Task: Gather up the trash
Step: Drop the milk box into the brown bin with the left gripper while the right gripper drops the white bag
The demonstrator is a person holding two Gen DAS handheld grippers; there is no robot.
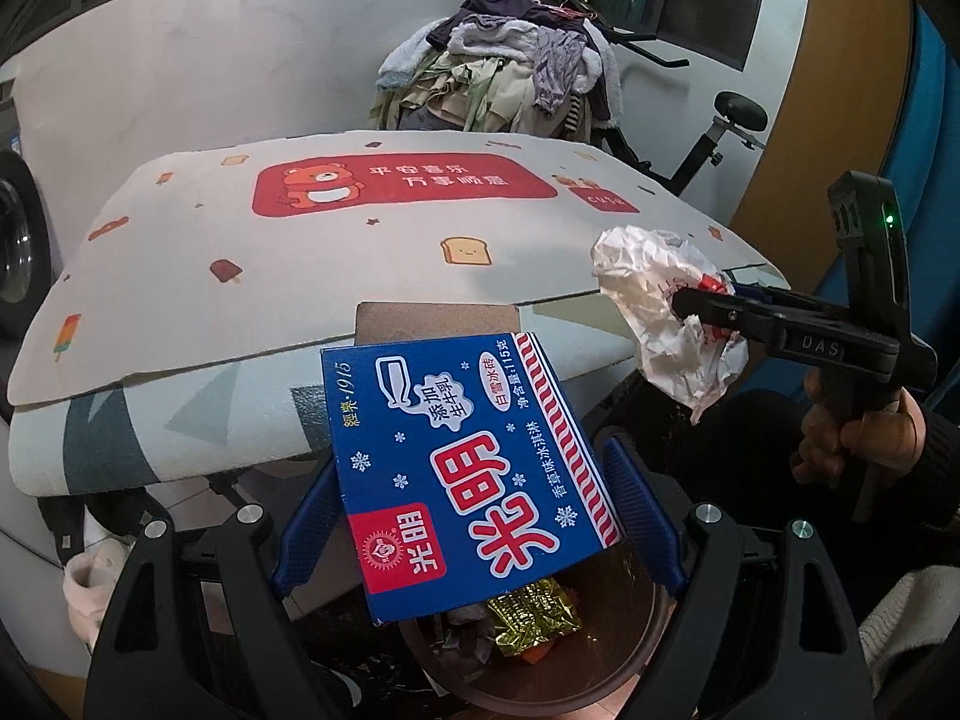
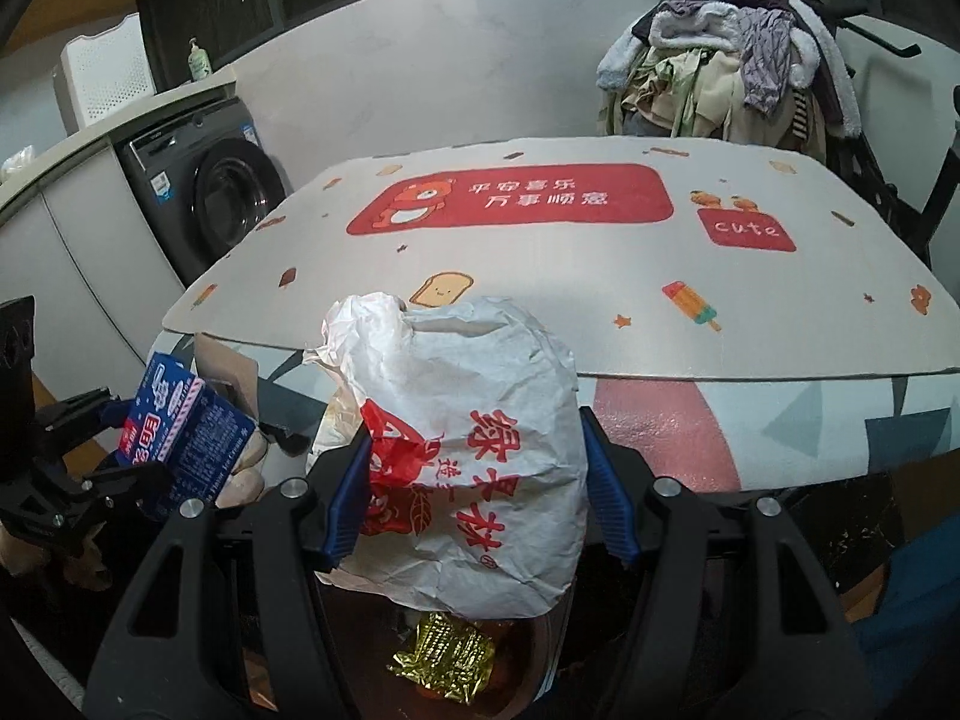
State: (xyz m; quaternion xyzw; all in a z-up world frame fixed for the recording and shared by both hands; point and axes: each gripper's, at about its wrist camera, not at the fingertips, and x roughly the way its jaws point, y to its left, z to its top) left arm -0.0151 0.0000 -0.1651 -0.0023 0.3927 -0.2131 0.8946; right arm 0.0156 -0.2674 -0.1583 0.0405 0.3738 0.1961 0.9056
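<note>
My left gripper point(image 1: 474, 516) is shut on a blue ice-cream carton point(image 1: 462, 468) with red and white print, held over a brown trash bin point(image 1: 600, 684). A gold foil wrapper point(image 1: 534, 618) lies in the bin. My right gripper point(image 2: 474, 498) is shut on a crumpled white paper bag point(image 2: 474, 444) with red print, also above the bin point(image 2: 540, 660) and the gold wrapper point(image 2: 444, 660). The right gripper point(image 1: 696, 312) with its bag point(image 1: 666, 318) shows at the right of the left wrist view. The left gripper point(image 2: 108, 450) with the carton point(image 2: 180, 438) shows at the left of the right wrist view.
A table with a cartoon-print mat point(image 1: 372, 240) stands just beyond the bin; it also shows in the right wrist view point(image 2: 570, 276). A pile of clothes point(image 1: 498, 78) lies on an exercise bike behind it. A washing machine point(image 2: 210, 198) stands at the left.
</note>
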